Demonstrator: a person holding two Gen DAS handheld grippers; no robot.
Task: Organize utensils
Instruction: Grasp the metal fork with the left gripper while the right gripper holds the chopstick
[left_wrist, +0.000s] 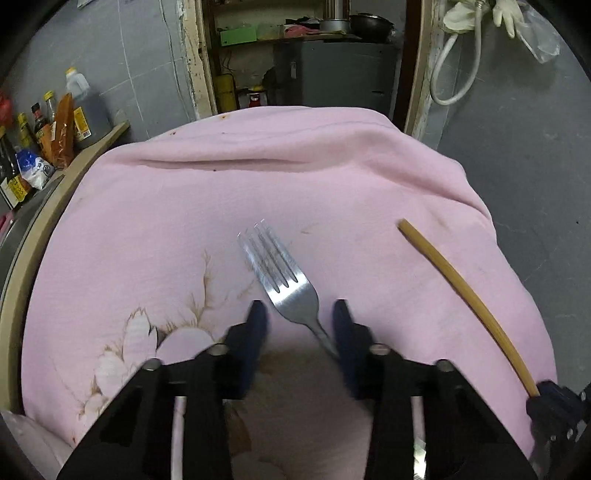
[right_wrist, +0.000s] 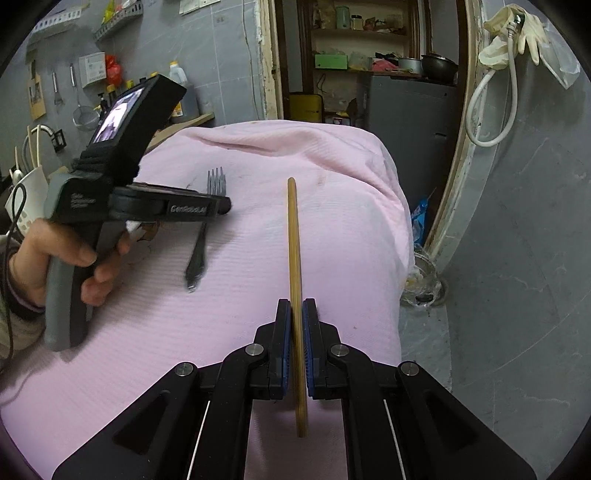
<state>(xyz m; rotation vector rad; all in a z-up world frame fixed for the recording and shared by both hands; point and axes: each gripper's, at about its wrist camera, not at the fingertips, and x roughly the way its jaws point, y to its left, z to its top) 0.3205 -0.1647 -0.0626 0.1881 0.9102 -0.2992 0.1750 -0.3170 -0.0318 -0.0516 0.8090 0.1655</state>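
Leftmost, the left gripper (left_wrist: 299, 310) hangs with fingers spread astride the fork (left_wrist: 282, 271), whose handle runs back between them on the pink cloth (left_wrist: 155, 221). Further right, the right gripper (right_wrist: 296, 308) pinches the chopstick (right_wrist: 294, 236), pointing straight ahead.

Grey tiled walls (left_wrist: 140, 55) flank a doorway onto cluttered shelves (right_wrist: 365, 33), bottles (left_wrist: 33, 125) lining a left ledge.

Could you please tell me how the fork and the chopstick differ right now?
The fork is shiny metal with tines; the chopstick is a plain tan stick. The fork sits between the left gripper's open jaws, ungripped, while the right gripper is clamped on the chopstick. Both are over the pink cloth.
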